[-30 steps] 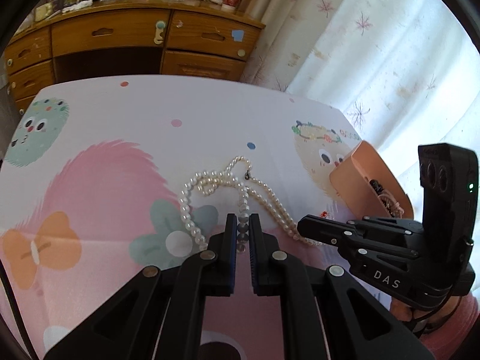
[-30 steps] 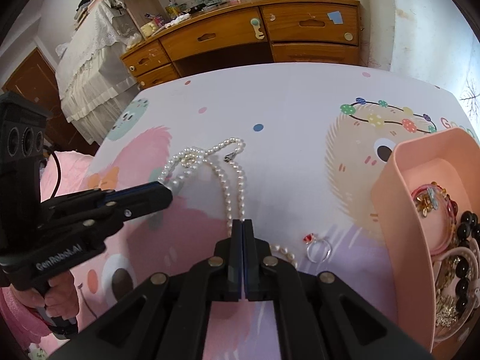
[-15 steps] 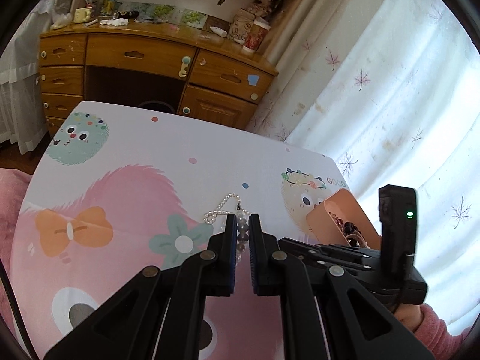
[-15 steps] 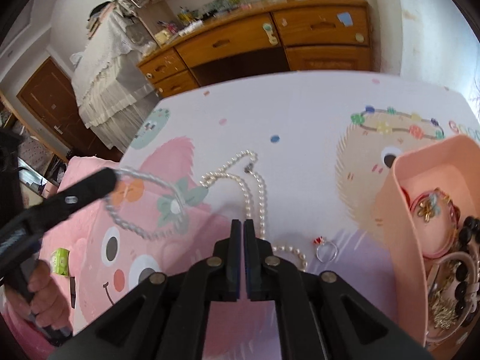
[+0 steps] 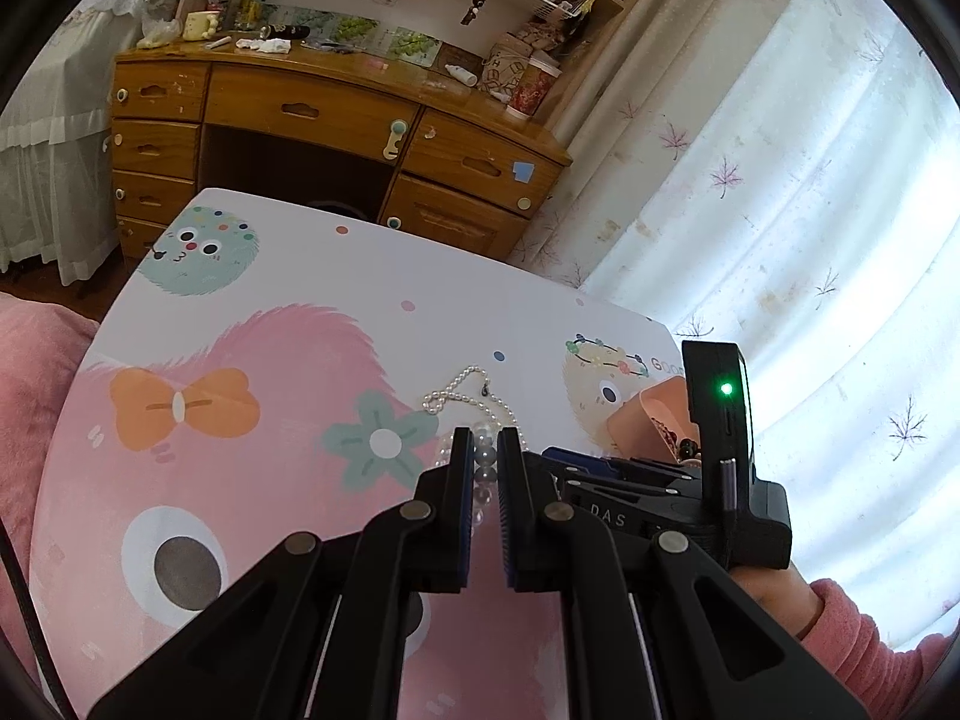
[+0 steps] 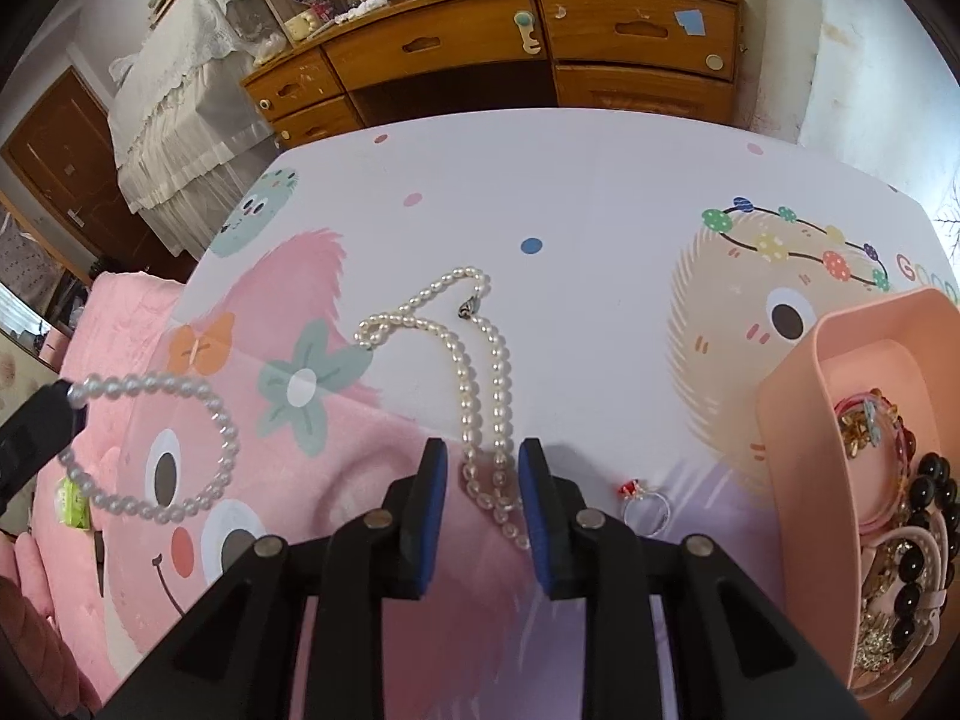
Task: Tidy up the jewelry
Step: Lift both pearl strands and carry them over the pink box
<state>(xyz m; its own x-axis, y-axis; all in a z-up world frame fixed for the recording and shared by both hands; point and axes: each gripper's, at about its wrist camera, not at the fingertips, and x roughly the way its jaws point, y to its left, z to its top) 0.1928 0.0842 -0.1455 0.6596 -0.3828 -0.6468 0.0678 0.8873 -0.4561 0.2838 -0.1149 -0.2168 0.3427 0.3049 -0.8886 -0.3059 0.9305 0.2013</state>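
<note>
Two grippers: left gripper [image 5: 485,468] clamped the pearl bracelet [image 6: 180,450] aloft; right gripper [image 6: 483,498], jaws just parting, straddled the pearl necklace [image 6: 474,372].

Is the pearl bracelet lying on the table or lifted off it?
Lifted. The bracelet hangs as an open loop from the shut left tool, above the table.

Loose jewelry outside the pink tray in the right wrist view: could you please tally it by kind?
Pearl bracelet, held off the table by the left gripper: 1
Pearl necklace, on the table: 1
Ring, on the table: 1
Total: 3
</note>
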